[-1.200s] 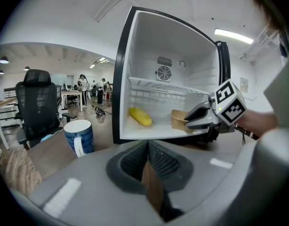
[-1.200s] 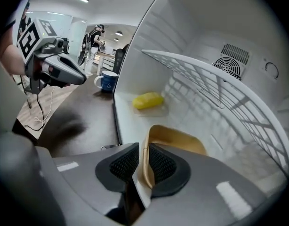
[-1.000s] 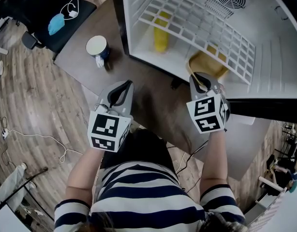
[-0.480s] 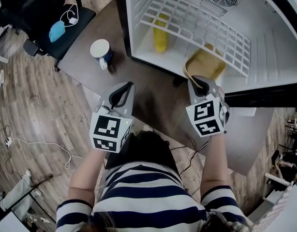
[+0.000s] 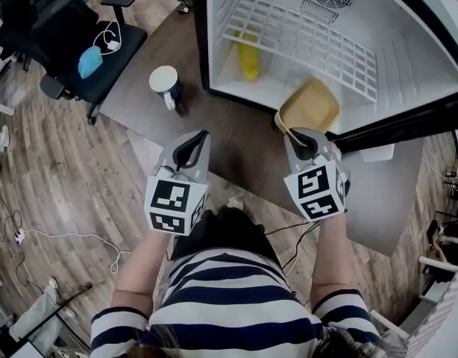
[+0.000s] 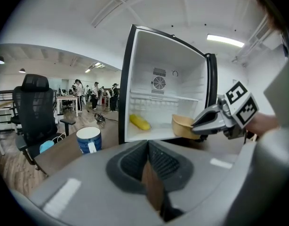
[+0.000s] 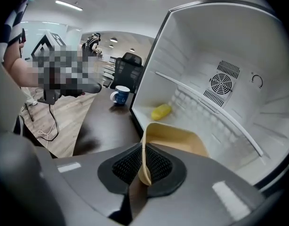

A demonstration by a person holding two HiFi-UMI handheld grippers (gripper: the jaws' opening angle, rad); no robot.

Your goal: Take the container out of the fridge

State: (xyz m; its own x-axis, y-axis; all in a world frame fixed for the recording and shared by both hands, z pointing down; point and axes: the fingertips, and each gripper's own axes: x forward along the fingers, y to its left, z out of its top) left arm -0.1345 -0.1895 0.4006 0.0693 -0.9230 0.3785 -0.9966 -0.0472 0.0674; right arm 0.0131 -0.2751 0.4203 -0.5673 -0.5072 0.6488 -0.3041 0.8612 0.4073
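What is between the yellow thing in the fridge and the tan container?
Only bare white fridge floor separates the yellow thing and the tan container, shown best in the left gripper view.

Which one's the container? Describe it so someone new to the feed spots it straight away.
Find the open white fridge on the dark table. At its front edge, right side, is a shallow tan container, its near rim pinched in the right gripper. The only other thing inside, a yellow item further back on the left, is narrow and untouched.
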